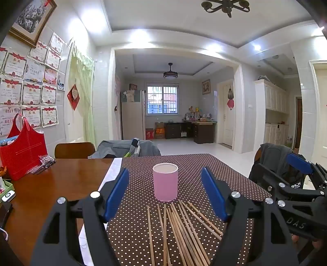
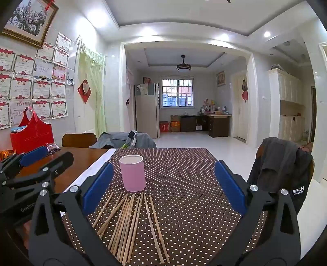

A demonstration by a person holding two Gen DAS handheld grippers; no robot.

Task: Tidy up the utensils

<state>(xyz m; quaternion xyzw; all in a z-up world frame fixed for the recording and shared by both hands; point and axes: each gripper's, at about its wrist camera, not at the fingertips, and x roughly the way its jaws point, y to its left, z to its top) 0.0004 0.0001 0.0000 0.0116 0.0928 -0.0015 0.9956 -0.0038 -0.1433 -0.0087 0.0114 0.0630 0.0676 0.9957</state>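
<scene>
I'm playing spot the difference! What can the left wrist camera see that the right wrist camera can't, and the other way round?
Only the left wrist view shows the dark ceiling chandelier, a white phone-like gadget at the table's left edge, and the right gripper from the side.

Only the right wrist view shows the left gripper from the side, over the bare wooden table.

Both show the pink cup standing upright on the polka-dot tablecloth, the loose wooden chopsticks lying before it, and the red bag. Both grippers are open and empty.
</scene>
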